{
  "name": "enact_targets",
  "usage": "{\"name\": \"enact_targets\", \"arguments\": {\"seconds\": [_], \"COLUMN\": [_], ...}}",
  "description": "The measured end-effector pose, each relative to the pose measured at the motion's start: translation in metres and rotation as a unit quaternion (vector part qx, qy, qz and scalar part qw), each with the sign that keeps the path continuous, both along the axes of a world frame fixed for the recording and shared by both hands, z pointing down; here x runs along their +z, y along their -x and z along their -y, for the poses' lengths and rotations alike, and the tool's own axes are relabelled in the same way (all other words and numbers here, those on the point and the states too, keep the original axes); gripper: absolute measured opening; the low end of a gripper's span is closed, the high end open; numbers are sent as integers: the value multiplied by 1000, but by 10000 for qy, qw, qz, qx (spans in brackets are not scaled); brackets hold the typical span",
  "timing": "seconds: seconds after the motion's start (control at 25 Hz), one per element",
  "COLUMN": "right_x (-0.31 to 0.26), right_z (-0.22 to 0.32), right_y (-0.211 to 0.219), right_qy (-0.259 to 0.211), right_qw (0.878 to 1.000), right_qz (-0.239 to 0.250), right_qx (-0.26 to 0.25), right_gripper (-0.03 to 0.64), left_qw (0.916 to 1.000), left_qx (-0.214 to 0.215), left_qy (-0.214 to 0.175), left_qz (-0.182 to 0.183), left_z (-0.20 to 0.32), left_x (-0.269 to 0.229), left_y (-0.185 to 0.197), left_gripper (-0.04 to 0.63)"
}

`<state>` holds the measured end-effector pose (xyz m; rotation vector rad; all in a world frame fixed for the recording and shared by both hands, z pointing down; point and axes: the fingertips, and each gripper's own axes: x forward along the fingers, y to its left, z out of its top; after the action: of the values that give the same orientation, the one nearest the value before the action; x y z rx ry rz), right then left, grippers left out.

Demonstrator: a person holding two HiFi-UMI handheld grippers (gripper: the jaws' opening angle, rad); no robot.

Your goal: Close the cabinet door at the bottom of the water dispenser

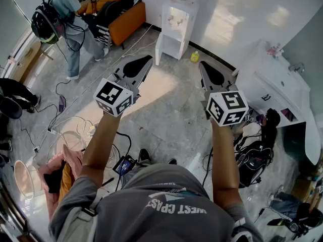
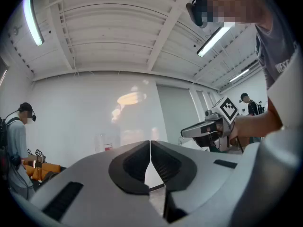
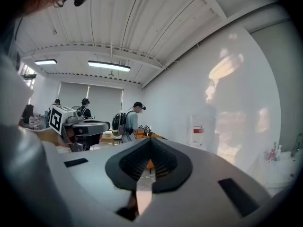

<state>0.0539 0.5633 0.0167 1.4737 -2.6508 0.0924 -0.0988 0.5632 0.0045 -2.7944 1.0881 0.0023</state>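
Holding left gripper (image 1: pixel 145 61) and right gripper (image 1: pixel 204 65) side by side, jaws of both pressing together on nothing. Facing the water dispenser (image 1: pixel 176 24) standing far off.

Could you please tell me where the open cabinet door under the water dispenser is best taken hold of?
Probably its free front edge, from the left: the cabinet door stands swung open on the water dispenser's left, edge towards us. The left claw, now shut, is nearer that side. No handle can be made out.
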Motion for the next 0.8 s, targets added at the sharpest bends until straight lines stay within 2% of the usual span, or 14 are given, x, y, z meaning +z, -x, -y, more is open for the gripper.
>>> {"name": "enact_targets", "arguments": {"seconds": [0.8], "right_x": [9], "right_z": [33], "right_y": [56], "right_qy": [40], "right_qw": [9994], "right_qz": [-14], "right_qx": [342], "right_gripper": [28], "left_qw": [9997], "left_qx": [193], "left_qy": [51], "left_qz": [-106], "left_z": [34], "left_x": [9], "left_y": [68], "left_gripper": [20]}}
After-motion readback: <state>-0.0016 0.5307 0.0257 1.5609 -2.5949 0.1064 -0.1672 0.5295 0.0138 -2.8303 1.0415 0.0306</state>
